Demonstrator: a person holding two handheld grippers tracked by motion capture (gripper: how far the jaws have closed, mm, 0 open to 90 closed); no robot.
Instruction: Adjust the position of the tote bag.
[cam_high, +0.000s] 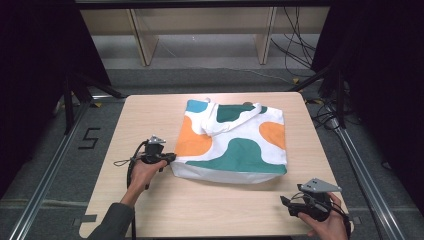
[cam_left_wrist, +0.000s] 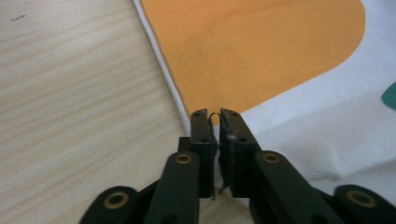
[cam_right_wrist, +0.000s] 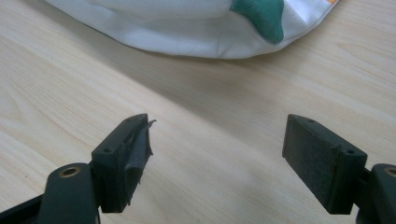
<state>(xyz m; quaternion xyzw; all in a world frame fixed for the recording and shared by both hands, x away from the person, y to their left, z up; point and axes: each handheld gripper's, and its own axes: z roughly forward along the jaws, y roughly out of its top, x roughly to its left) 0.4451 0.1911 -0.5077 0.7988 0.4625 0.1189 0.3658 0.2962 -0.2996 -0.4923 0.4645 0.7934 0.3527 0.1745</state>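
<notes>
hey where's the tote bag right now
In the high view the tote bag lies flat mid-table, its left edge at the left hand-held gripper.

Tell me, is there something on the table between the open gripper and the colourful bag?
No, nothing visible. The right gripper hangs open over bare table, with only wood between its jaws and the bag. The left gripper is already at the bag's side edge, jaws closed on the cloth there.

Only legible mark: black "5" (cam_high: 89, 138) on floor left of table (cam_high: 150, 210).
</notes>
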